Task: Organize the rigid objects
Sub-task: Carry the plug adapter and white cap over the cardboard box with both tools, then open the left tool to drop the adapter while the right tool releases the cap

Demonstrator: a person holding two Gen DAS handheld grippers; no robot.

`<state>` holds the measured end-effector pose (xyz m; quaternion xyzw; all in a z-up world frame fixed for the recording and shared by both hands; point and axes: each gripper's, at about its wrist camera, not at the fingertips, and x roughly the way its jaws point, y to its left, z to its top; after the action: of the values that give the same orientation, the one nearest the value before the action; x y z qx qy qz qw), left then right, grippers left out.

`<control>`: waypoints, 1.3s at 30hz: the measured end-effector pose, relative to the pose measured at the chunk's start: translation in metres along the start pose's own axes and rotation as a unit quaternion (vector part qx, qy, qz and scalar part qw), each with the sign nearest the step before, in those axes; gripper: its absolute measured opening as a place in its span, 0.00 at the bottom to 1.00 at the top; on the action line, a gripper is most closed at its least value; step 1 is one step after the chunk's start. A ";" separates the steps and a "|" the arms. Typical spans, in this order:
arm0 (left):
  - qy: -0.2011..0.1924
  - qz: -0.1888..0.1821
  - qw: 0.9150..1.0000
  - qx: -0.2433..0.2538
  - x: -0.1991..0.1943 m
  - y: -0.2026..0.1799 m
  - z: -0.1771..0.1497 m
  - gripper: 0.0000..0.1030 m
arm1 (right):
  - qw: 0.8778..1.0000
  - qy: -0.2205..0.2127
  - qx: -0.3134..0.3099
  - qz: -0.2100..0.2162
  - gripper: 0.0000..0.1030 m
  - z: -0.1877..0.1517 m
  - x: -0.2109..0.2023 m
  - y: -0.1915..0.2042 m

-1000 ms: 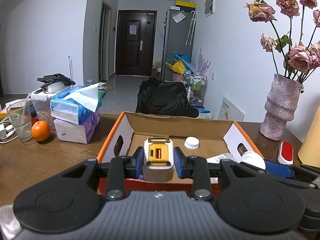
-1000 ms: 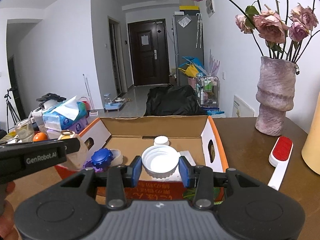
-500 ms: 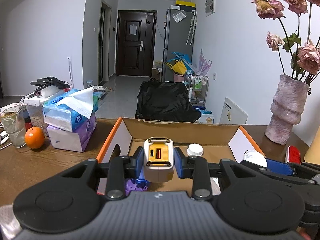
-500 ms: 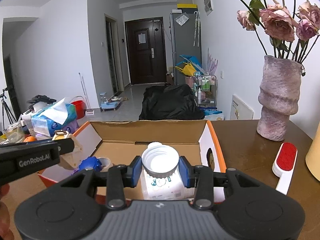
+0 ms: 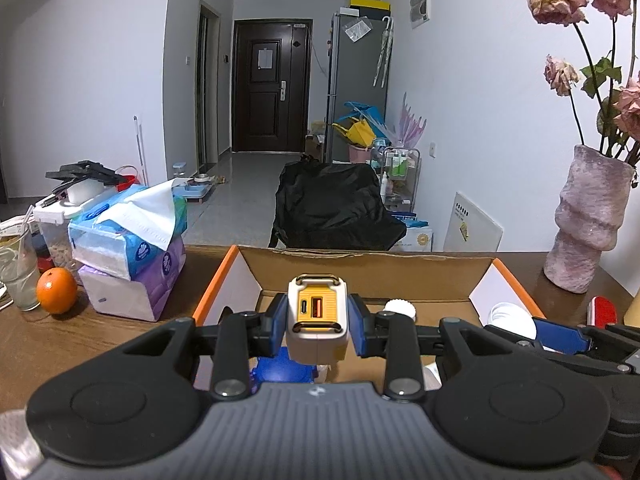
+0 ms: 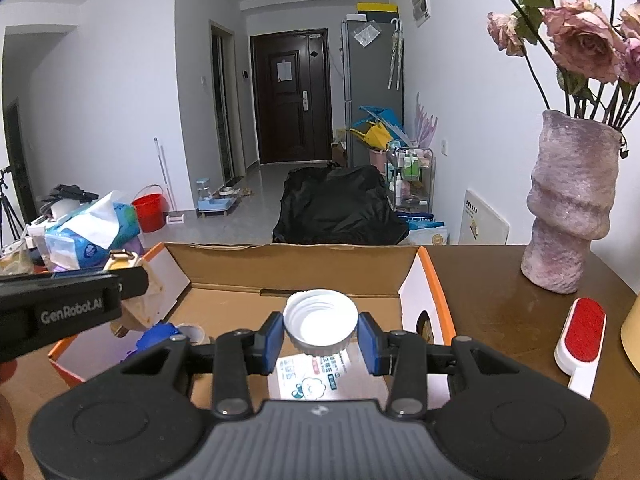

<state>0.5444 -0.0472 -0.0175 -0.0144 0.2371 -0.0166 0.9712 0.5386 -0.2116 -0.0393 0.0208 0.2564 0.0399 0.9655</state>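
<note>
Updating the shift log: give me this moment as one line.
left gripper: shut on charger | right gripper: shut on white cap | both above cardboard box

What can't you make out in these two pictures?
- Left view: the box floor near the camera is hidden behind the left gripper and its charger; a blue thing under it can't be identified.
- Right view: the print on the white packet is too small to read and partly behind the cap in the right gripper.
- Both views: the flowers are cut off by the frame edge.
</note>
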 end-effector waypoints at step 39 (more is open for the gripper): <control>0.029 0.015 0.999 0.023 0.055 0.002 0.004 0.31 | 0.999 0.032 -0.021 -0.014 0.38 0.006 0.057 -0.004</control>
<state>0.5945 -0.0476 -0.0394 0.0116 0.2646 -0.0078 0.9642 0.5906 -0.2106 -0.0624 -0.0050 0.2870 0.0321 0.9574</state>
